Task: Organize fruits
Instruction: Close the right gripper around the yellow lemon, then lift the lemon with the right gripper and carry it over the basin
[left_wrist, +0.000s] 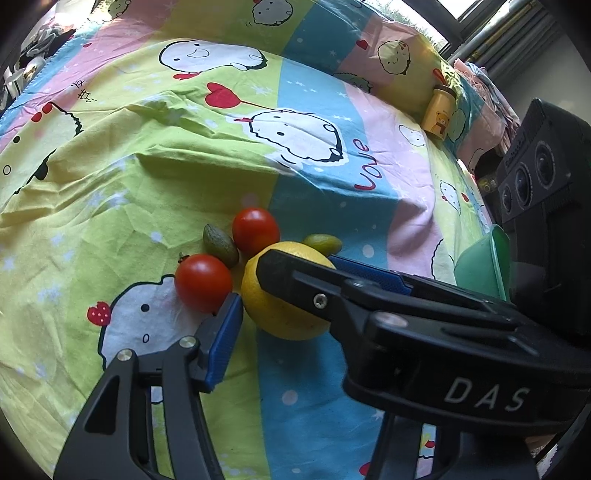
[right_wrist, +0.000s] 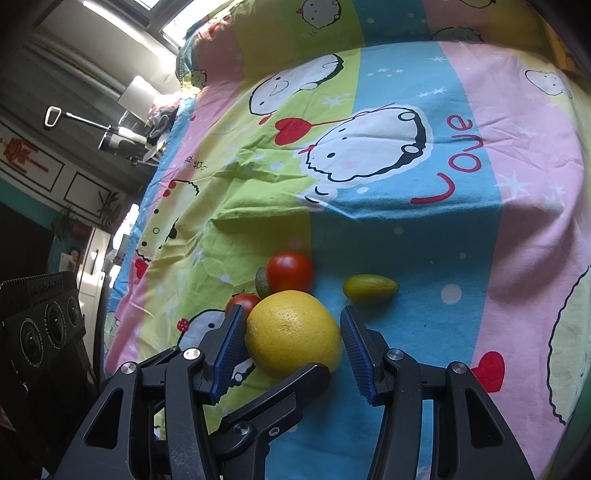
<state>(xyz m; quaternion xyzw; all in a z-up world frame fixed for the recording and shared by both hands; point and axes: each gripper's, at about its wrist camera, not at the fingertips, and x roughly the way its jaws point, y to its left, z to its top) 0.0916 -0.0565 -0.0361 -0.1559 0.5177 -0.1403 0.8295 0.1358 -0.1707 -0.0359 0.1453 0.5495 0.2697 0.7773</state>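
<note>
A yellow citrus fruit (left_wrist: 280, 314) (right_wrist: 291, 332) lies on the cartoon bedsheet (left_wrist: 147, 147), and both grippers are at it. My right gripper (right_wrist: 291, 312) has the fruit between its blue pads (right_wrist: 229, 350), one against each side. The left pad (left_wrist: 225, 339) of my left gripper (left_wrist: 291, 295) touches the fruit with its tip, beside a red tomato (left_wrist: 203, 282). Its other finger is hidden there behind the right gripper's black finger (left_wrist: 314, 291); the right wrist view shows it lying along the fruit's near side. Close behind are a second tomato (left_wrist: 255, 230) (right_wrist: 290, 271) and two small green fruits (left_wrist: 221, 245) (left_wrist: 322, 242) (right_wrist: 370, 288).
A green plastic container (left_wrist: 480, 258) stands at the right of the bed, beside the right gripper's camera box (left_wrist: 535, 177). A yellow bottle with a bear picture (left_wrist: 439, 114) lies at the far right. The bed's left edge (right_wrist: 122, 295) drops off toward room furniture.
</note>
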